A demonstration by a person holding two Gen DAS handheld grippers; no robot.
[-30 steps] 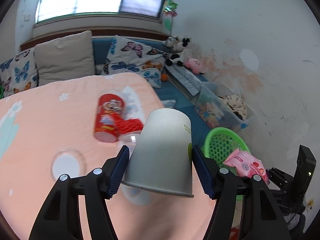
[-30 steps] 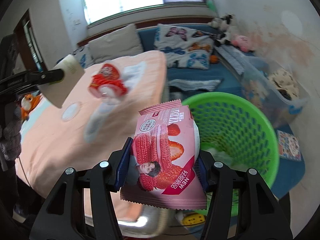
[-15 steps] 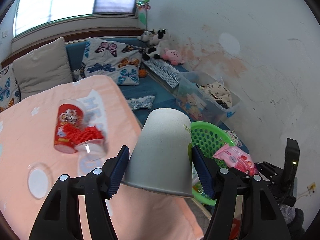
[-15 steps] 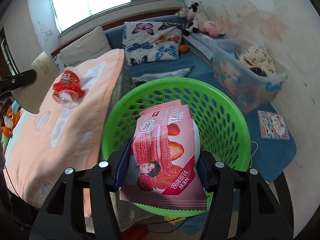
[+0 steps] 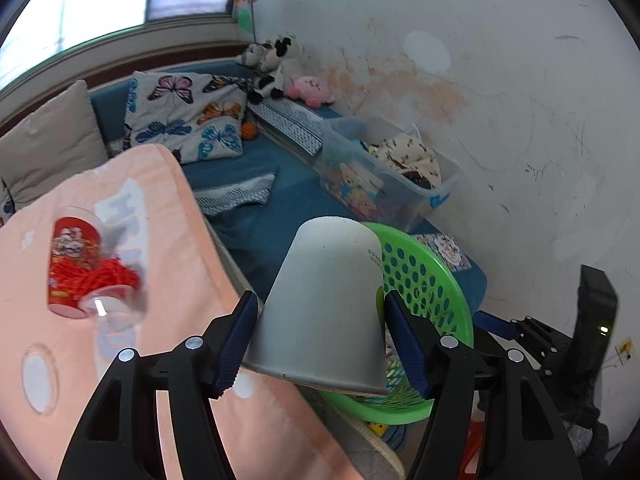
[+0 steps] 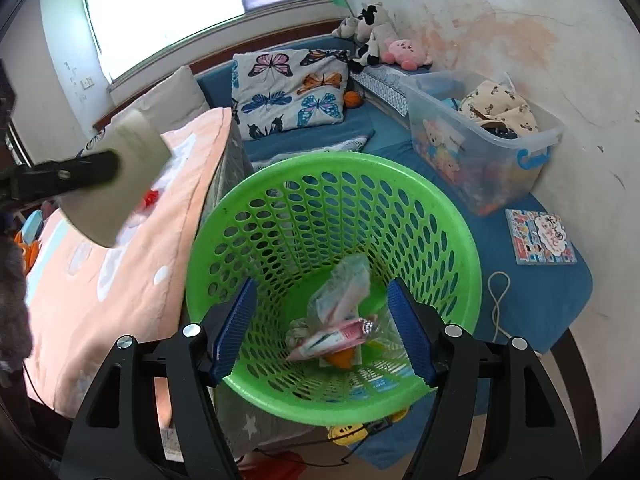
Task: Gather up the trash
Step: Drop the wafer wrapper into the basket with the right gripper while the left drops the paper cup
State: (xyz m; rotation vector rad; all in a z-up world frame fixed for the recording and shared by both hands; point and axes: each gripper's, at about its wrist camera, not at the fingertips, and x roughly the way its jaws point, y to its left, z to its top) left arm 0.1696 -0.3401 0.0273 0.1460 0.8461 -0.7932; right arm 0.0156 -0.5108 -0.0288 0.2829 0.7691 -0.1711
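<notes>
My left gripper (image 5: pixel 320 336) is shut on an upside-down grey paper cup (image 5: pixel 324 304), held at the edge of the pink-covered table (image 5: pixel 168 280), near the green basket (image 5: pixel 432 280). The right wrist view also shows that cup (image 6: pixel 116 184) at the left. My right gripper (image 6: pixel 320 330) hangs over the green basket (image 6: pixel 332 184); its jaws are opening and nothing is between them. The pink snack packet (image 6: pixel 336 338) lies at the basket's bottom among clear wrappers (image 6: pixel 344 284). A red cup (image 5: pixel 72 264) with red shreds lies on the table.
A clear storage bin (image 6: pixel 480 148) of toys and cloth stands by the wall. Butterfly cushions (image 6: pixel 288 88) and plush toys (image 6: pixel 372 32) sit on the blue bench. A picture book (image 6: pixel 540 236) and a white cord (image 6: pixel 498 300) lie on the blue mat.
The right gripper moved over the basket and opened; the pink packet fell into it. The left gripper carried the paper cup sideways from over the table toward the basket.
</notes>
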